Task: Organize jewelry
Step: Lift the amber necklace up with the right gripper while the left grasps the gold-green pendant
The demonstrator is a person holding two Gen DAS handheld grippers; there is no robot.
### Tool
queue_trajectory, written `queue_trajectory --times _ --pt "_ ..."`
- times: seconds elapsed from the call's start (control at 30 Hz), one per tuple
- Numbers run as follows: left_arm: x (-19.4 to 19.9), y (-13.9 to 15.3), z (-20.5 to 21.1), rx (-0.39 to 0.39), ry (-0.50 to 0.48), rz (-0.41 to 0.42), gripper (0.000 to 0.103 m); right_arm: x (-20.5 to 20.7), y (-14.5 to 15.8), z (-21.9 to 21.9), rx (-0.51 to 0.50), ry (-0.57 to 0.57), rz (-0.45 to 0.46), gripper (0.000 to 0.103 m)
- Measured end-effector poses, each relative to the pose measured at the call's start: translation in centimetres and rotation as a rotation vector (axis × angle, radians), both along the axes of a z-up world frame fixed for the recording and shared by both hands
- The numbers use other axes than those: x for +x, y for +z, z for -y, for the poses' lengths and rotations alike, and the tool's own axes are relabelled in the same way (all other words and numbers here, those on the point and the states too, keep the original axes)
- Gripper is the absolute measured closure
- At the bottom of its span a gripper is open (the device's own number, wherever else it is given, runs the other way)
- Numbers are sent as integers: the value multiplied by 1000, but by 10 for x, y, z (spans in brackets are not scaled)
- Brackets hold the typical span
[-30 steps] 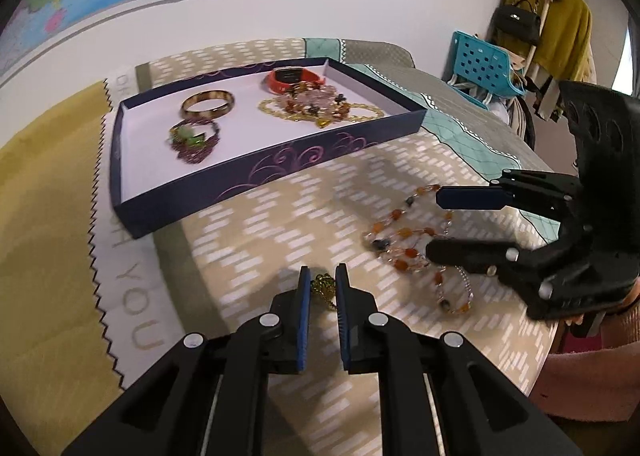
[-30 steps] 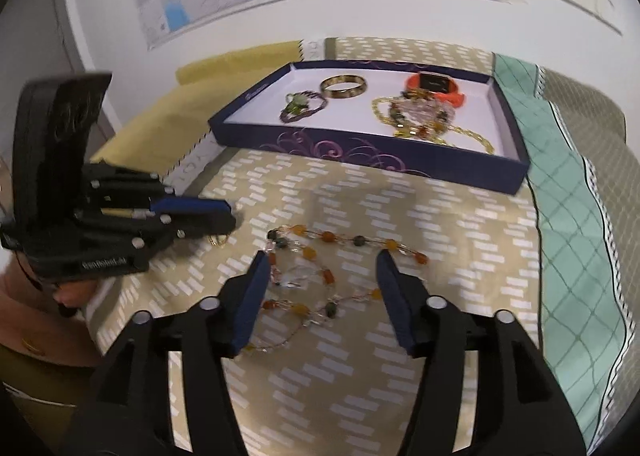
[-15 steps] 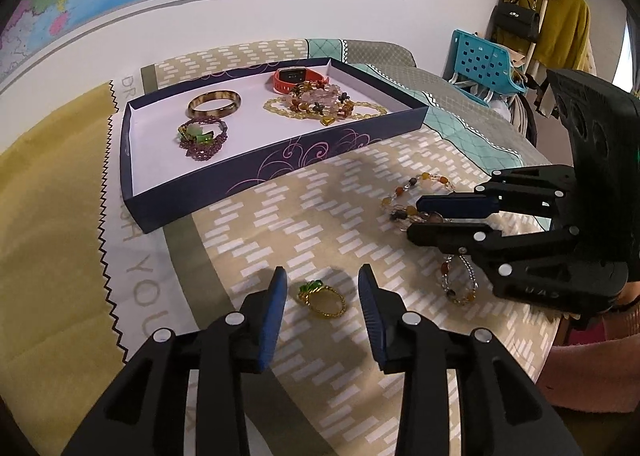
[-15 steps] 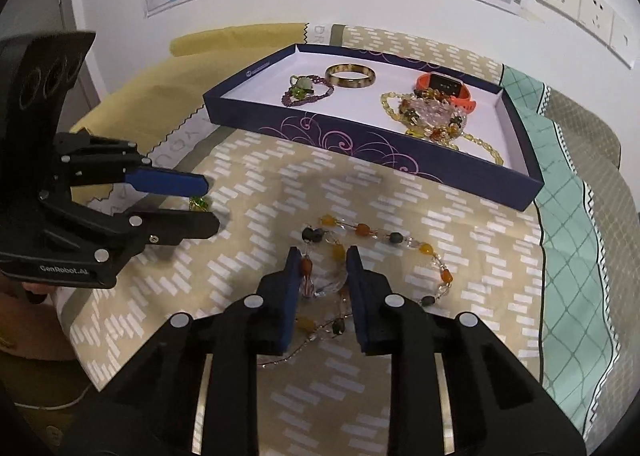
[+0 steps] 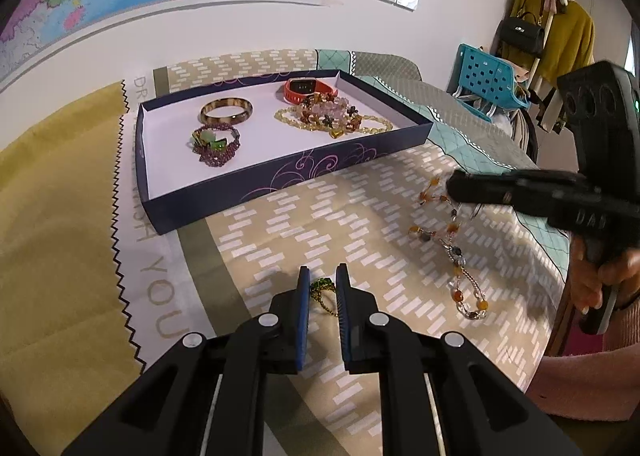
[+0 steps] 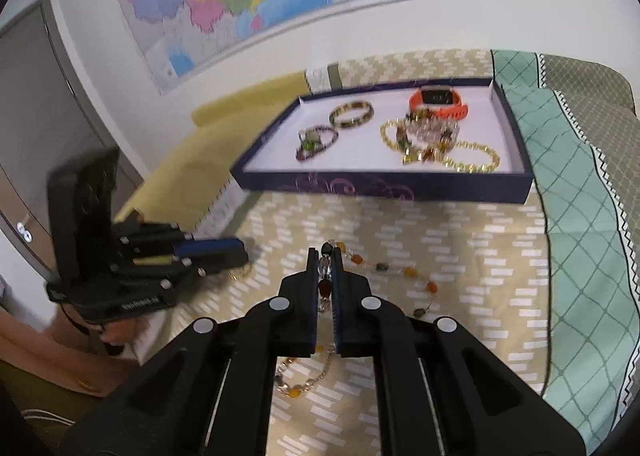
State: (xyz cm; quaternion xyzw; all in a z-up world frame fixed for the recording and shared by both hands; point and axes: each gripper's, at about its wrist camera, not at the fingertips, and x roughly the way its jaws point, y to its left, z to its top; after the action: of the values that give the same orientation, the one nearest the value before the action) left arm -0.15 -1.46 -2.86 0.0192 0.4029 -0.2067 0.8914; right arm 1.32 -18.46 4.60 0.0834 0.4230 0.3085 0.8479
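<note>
We pinch the green-stoned ring (image 5: 323,288) between our left gripper's (image 5: 322,281) pads and the beaded necklace (image 6: 325,273) in our right gripper (image 6: 325,262), its tail trailing down, the jewelry tray (image 5: 280,176) lying ahead of both.

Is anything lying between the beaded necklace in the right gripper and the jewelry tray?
Nothing visible: only bare patterned cloth lies between the beaded necklace held by the right gripper and the jewelry tray, whose near wall it must clear.
</note>
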Motion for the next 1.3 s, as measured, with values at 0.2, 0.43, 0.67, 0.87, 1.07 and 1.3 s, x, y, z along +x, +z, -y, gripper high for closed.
queue_trajectory --times 0.2,0.43,0.67,0.87,1.07,1.3 --pt "-6 -1 -5 12 -10 3 62 -1 23 7 20 -19 58 97" --pt "-5 -6 -5 31 -15 -12 65 3 34 7 7 -20 92 97" --pt "-2 -9 5 34 -42 -25 93 4 53 6 8 -17 145 97" --pt "-3 2 0 -2 -26 0 101 6 79 6 9 -16 217 97" --pt "-4 26 -10 -43 -17 58 101 8 102 8 21 -23 278 97" --pt "-3 23 -14 -50 -38 33 53 11 106 7 18 -24 285 97"
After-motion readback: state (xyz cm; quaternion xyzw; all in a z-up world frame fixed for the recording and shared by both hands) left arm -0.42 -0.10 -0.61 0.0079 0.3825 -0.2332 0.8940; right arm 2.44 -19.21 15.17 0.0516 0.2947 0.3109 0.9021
